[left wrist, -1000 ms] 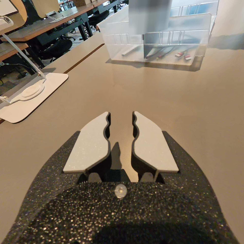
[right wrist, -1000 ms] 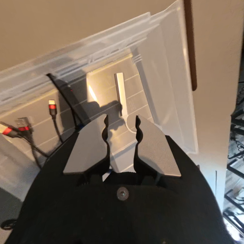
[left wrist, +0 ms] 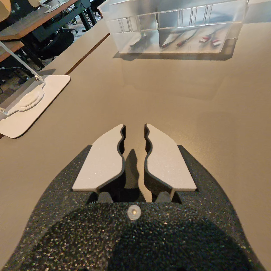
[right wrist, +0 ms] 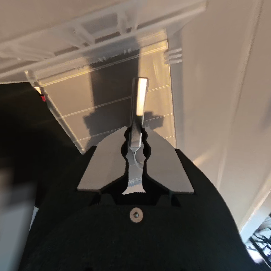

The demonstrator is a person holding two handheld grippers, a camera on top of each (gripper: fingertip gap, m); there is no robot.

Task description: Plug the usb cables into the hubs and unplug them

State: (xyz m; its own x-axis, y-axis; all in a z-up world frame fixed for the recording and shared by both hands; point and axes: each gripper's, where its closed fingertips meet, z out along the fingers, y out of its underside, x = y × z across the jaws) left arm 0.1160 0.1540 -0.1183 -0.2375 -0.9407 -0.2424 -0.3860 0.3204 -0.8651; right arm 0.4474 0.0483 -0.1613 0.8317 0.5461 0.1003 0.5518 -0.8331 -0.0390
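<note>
Gripping the slim silver hub [right wrist: 138,117] near its cable end, the right gripper [right wrist: 135,130] is closed on it; it looks light, stiff and slippery. The left gripper [left wrist: 134,127] waits half-open and empty.

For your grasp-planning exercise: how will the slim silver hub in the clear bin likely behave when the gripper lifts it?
The silver hub looks like a rigid bar, so it should stay straight. Its glossy surface may slip between the right gripper fingertips. Its short white cable will probably dangle.
</note>
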